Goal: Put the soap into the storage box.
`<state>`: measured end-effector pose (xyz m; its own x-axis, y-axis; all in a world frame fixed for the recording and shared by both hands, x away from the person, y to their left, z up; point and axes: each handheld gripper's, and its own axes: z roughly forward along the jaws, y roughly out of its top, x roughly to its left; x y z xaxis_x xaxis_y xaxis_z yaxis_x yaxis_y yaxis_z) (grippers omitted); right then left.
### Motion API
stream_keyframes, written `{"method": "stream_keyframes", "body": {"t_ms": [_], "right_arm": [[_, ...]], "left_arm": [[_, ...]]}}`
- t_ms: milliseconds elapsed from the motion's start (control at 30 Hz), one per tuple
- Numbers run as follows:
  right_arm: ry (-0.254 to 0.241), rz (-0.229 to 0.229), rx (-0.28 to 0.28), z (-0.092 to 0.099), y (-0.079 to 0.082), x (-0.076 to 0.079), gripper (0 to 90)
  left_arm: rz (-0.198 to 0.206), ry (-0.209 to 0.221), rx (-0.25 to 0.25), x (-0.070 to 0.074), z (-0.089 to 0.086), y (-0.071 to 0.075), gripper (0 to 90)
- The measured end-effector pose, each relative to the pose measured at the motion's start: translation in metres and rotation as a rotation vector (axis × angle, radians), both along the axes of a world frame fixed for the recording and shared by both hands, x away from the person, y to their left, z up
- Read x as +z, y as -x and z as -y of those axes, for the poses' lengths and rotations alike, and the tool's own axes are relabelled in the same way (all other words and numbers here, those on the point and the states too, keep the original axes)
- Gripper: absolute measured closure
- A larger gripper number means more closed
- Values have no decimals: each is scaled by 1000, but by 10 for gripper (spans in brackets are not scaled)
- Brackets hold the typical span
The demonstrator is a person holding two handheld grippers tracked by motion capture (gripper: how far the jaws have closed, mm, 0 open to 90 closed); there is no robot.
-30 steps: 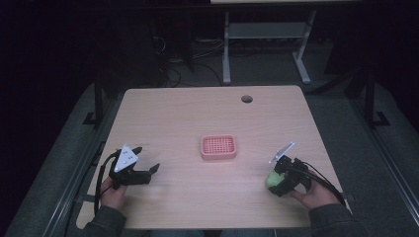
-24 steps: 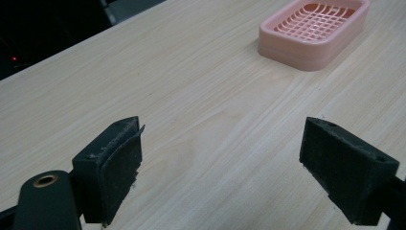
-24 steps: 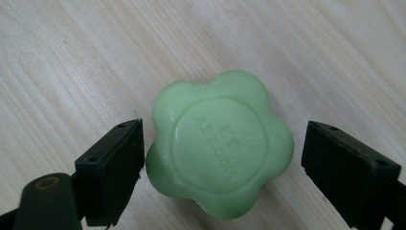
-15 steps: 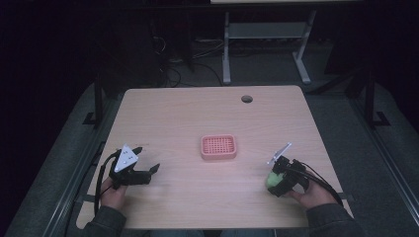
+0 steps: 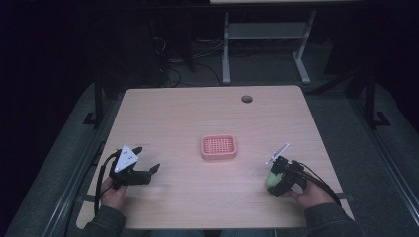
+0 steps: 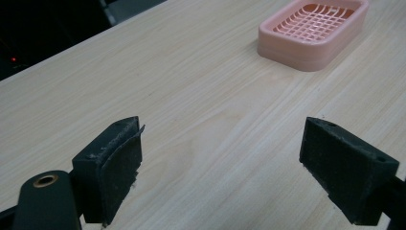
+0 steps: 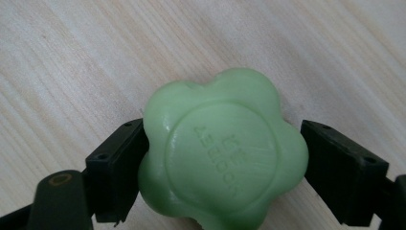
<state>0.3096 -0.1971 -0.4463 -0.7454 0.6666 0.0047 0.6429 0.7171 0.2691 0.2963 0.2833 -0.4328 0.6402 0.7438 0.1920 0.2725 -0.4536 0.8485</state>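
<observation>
A pale green flower-shaped soap [image 7: 222, 153] sits between the black jaws of my right gripper [image 7: 218, 167], and both jaws press its sides. In the high view that right gripper [image 5: 273, 181] holds the soap [image 5: 270, 182] low over the table's front right. I cannot tell whether the soap touches the wood. A pink slotted soap dish [image 5: 218, 147] lies at the table's middle, empty, and it shows again as the dish [image 6: 311, 33] at the upper right. My left gripper [image 5: 147, 160] rests at the front left, open, with bare wood between its jaws [image 6: 230, 167].
The light wooden table [image 5: 188, 113] has a round cable hole [image 5: 246, 98] near its far edge. Dark floor, cables and a white desk frame [image 5: 267, 39] lie beyond the table. A forearm comes in at each bottom corner.
My right gripper has tilted and shifted slightly to the left with the soap in it. The left gripper and the dish have stayed still.
</observation>
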Motion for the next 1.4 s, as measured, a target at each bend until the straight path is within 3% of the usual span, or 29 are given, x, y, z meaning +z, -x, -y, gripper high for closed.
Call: {"method": "stream_keyframes", "body": {"t_ms": [500,1400], "right_arm": [[-2,-22,1,-1,-1,0,245],[-30,18,33,5,3,4,256]], "left_arm": [[1,0,0,0,0,0,141],[0,-2,-2,0,0,0,141]]}}
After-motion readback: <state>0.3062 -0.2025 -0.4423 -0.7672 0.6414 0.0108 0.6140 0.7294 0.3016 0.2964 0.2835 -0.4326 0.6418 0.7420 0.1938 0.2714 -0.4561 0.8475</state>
